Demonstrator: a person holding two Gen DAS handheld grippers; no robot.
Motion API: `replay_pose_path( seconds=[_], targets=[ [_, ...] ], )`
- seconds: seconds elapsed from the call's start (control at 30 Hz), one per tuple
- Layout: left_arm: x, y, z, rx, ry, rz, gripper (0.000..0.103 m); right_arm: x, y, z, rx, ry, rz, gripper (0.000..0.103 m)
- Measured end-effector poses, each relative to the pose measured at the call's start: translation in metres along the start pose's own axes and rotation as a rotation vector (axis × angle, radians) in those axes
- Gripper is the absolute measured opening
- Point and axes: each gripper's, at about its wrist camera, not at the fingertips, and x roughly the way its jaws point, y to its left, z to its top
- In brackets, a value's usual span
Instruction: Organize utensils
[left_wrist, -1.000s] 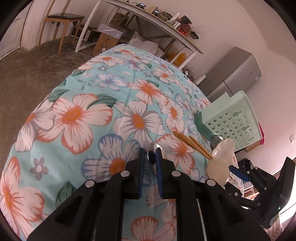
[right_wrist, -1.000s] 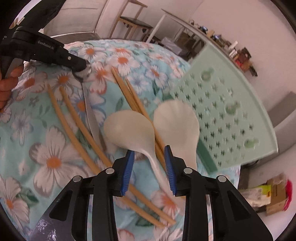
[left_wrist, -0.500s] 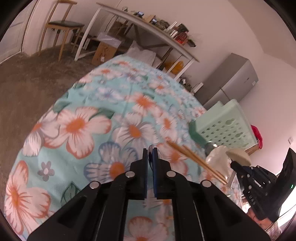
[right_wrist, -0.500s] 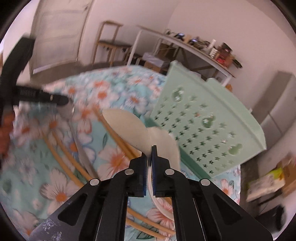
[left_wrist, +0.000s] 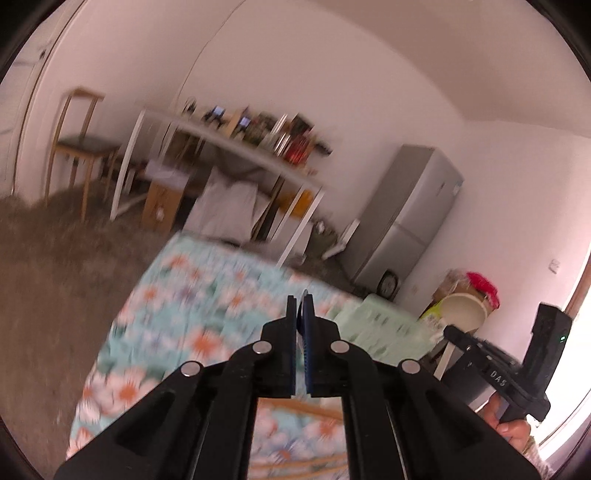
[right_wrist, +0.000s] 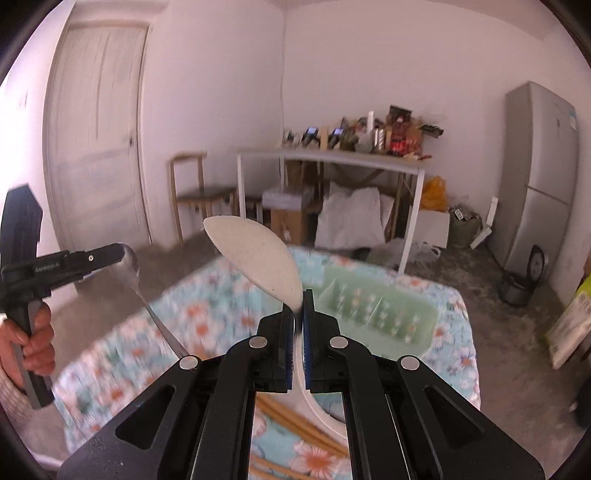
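Table: the table (right_wrist: 456, 321), under a flowered cloth, carries everything; both tools are held above it.
Basket: the green basket (right_wrist: 373, 301) with dividers stands at the far side of the table. I judge it is the place for the utensils.
White spoon: the white spoon (right_wrist: 258, 258) is in the air, its bowl up and to the left, its handle going down between the jaws.
Right gripper: the right gripper (right_wrist: 298, 314) is clamped on the white spoon just below its bowl.
Metal spoon: the metal spoon (right_wrist: 136, 275) hangs with its handle pointing down toward the cloth.
Left gripper: the left gripper (left_wrist: 300, 317) is closed almost fully, pinching the bowl of the metal spoon.
Chopsticks: the wooden chopsticks (right_wrist: 295, 424) lie on the cloth, under the right gripper.
Advice: carry each spoon over its own compartment, lower it handle first, and open only when the tip is inside; keep the two tools apart.
Right view only: it shows the whole metal spoon and the dividers of the basket.
Left view only: it is blurred; it shows only a thin edge between its pads, and the bowl of the white spoon (left_wrist: 463, 308) from the side.
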Motion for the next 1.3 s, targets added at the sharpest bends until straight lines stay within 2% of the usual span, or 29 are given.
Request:
replay_pose_path(
  seconds=[0.23, 0.33, 0.37, 0.47, 0.6, 0.83, 0.97, 1.17, 1.2, 1.23, 1.3],
  targets=[
    [0.018, -0.043, 0.054, 0.071, -0.144, -0.024, 0.002, -0.010, -0.037, 0.038, 0.112, -0.158, 0.068, 0.003],
    [0.041, -0.055, 0.066, 0.104, -0.164, -0.013, 0.002, -0.002, -0.056, 0.049, 0.165, -0.196, 0.098, 0.003],
    [0.053, -0.061, 0.067, 0.137, -0.171, 0.011, 0.002, 0.002, -0.064, 0.051, 0.187, -0.205, 0.113, 0.003],
    [0.079, -0.068, 0.065, 0.177, -0.150, 0.046, 0.002, 0.015, -0.083, 0.053, 0.251, -0.219, 0.166, 0.003],
    [0.109, -0.068, 0.054, 0.207, -0.116, 0.088, 0.002, 0.043, -0.110, 0.046, 0.334, -0.195, 0.209, 0.003],
    [0.145, -0.060, 0.028, 0.232, -0.020, 0.131, 0.003, 0.067, -0.129, 0.015, 0.373, -0.120, 0.189, 0.003],
    [0.163, -0.060, 0.013, 0.260, 0.035, 0.139, 0.003, 0.074, -0.135, 0.001, 0.393, -0.086, 0.187, 0.003],
    [0.174, -0.053, -0.002, 0.247, 0.090, 0.119, 0.004, 0.075, -0.131, -0.016, 0.379, -0.026, 0.167, 0.004],
    [0.173, -0.053, -0.001, 0.247, 0.090, 0.118, 0.007, 0.074, -0.131, -0.017, 0.371, -0.021, 0.160, 0.007],
    [0.172, -0.054, -0.001, 0.248, 0.091, 0.113, 0.017, 0.070, -0.129, -0.019, 0.363, -0.016, 0.150, 0.008],
    [0.166, -0.055, -0.001, 0.244, 0.078, 0.114, 0.029, 0.061, -0.126, -0.022, 0.348, -0.009, 0.136, 0.014]
  ],
)
